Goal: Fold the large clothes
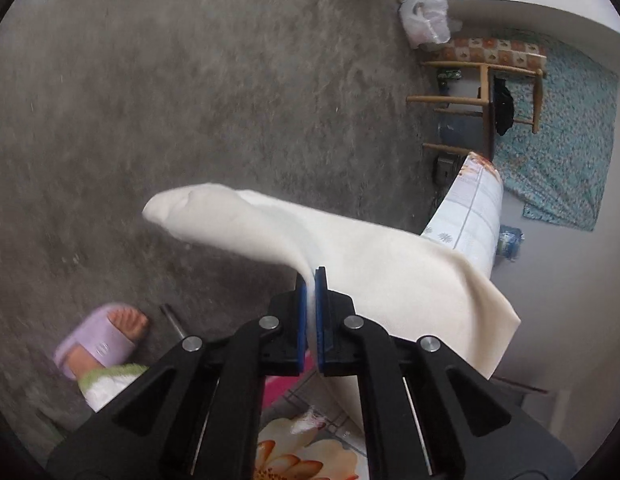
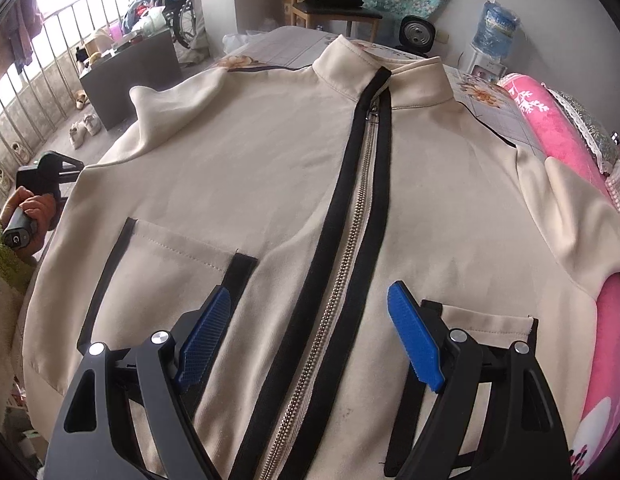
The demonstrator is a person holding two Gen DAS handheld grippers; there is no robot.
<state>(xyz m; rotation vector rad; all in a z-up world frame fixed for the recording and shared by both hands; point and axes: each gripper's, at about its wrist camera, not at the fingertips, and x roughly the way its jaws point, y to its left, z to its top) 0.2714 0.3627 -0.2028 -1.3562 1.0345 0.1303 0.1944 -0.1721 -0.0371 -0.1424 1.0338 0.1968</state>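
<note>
Left tool (image 1: pixel 310 280): clamped on the jacket's cream sleeve (image 1: pixel 269 224), off the bed's edge.
Right tool (image 2: pixel 310 312): gaping, empty, above jacket (image 2: pixel 269 184).
Zipper (image 2: pixel 350 240): runs straight ahead between its pads.

The jacket (image 2: pixel 269 168) is smooth matt cream cloth with black fabric trim; its zipper (image 2: pixel 360 216) is shiny metal; each claw, left (image 1: pixel 310 280) and right (image 2: pixel 310 320), is matt black plastic with ribbed blue pads; the floor (image 1: pixel 189 80) beyond the left claw is rough grey concrete.
</note>
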